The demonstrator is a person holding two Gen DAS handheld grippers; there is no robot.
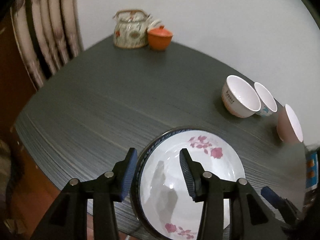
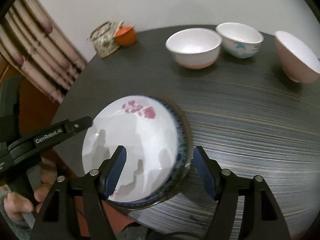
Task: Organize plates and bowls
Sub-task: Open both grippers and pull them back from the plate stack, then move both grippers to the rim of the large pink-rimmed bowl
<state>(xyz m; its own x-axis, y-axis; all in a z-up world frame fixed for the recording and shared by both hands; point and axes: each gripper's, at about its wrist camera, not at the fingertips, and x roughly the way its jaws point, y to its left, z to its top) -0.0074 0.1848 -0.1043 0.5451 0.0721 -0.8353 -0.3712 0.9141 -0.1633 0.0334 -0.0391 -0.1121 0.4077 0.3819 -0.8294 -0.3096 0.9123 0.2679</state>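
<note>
A white plate with pink flowers [image 1: 202,160] [image 2: 132,132] lies on a blue-rimmed plate [image 2: 181,140] near the front edge of the dark table [image 1: 100,110]. My left gripper [image 1: 158,153] is open and straddles the stack's left rim, with neither pad pressing on it. My right gripper [image 2: 159,149] is open astride the right rim, its outer pad clear of the edge. One left finger [image 2: 80,124] shows beside the plate in the right wrist view. Three bowls stand at the back right: a white-and-pink one [image 1: 240,98] [image 2: 194,48], a blue-patterned one [image 1: 267,100] [image 2: 240,40] and a pink one [image 1: 290,124] [image 2: 298,58].
A patterned teapot [image 1: 130,32] [image 2: 104,40] and an orange lidded cup [image 1: 160,38] [image 2: 126,36] stand at the table's far corner by the wall. A striped curtain [image 1: 50,30] hangs to the left. A person's hand [image 2: 18,204] holds the left gripper's handle.
</note>
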